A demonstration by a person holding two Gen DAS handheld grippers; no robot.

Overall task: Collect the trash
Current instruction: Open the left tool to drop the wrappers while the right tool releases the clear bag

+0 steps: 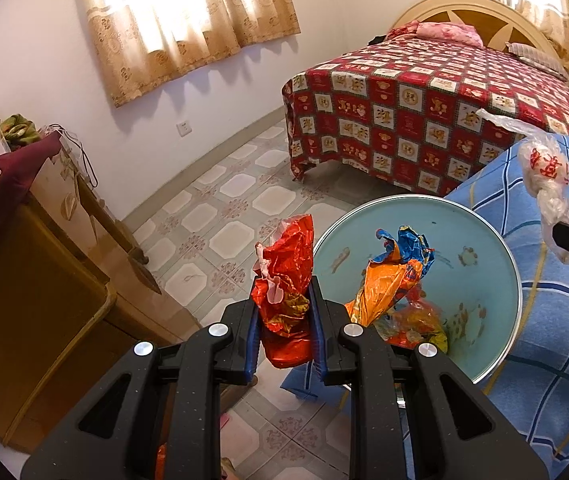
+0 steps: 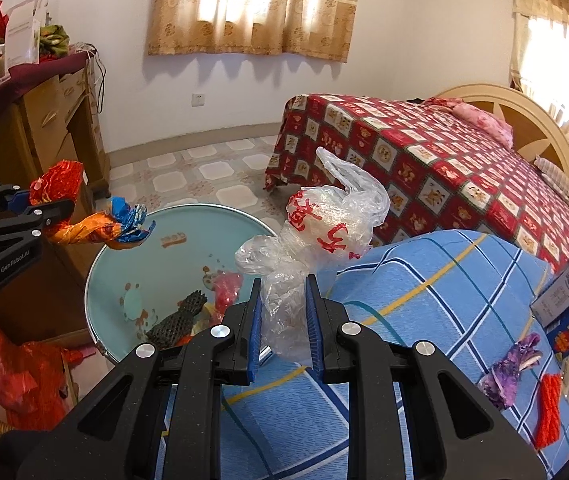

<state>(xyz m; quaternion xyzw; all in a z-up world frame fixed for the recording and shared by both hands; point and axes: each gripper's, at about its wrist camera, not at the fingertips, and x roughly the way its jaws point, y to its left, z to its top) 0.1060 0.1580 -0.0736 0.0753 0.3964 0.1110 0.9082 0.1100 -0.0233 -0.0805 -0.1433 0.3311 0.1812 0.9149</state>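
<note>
**Trash held over the bin: both grippers loaded**

Trash is carried in both tools. The left gripper (image 1: 284, 320) pinches a crumpled red foil snack wrapper (image 1: 286, 280) between its blue pads; the wrapper stands roughly upright, its long axis running along the fingers. The right gripper (image 2: 283, 322) is clamped on a clear crinkled plastic bag with red printed characters (image 2: 316, 236), which rises above the fingertips.

The round light-blue metal bin with a silver rim (image 1: 480, 236) stands on the tiled floor, against the blue checked mattress (image 2: 444, 280). It already contains an orange-and-blue foil wrapper (image 1: 396, 272) and further scraps.

Governing relation: in the left wrist view the bin opening lies just right of the left gripper and below it; in the right wrist view it lies left of the right gripper and below. The left gripper appears nearer the rim. Judged next step: shift each load inward over the opening, then spread the fingers. Light foil and film may cling to the pads
</note>
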